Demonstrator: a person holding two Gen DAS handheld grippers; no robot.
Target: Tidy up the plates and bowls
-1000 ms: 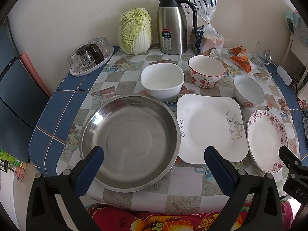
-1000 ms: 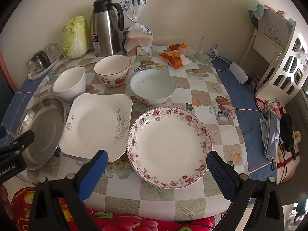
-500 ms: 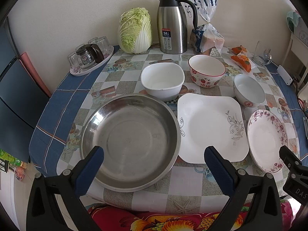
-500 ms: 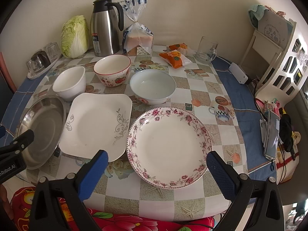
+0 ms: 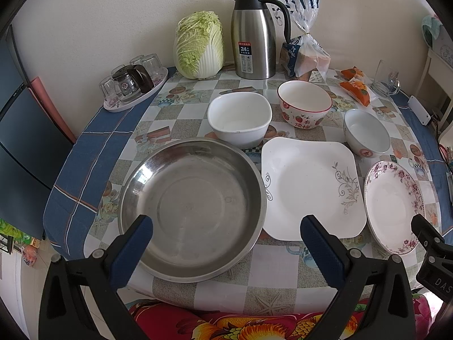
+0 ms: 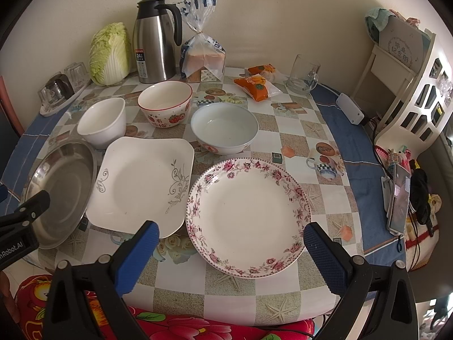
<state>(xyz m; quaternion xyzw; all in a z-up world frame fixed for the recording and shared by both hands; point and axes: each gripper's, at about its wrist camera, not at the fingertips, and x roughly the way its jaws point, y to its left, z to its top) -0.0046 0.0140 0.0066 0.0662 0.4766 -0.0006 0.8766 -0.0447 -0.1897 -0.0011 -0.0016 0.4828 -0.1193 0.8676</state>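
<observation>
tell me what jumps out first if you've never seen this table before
A big steel basin fills the near left of the table, with a square white plate and a floral-rimmed plate lined up to its right. Behind them stand three empty bowls, and at the back wall a steel thermos beside a napa cabbage.

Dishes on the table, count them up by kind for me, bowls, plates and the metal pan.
Bowls: 3, white square bowl, strawberry bowl, round white bowl
Plates: 2, square plate, floral plate
Steel pan: 1
Total: 6
</observation>
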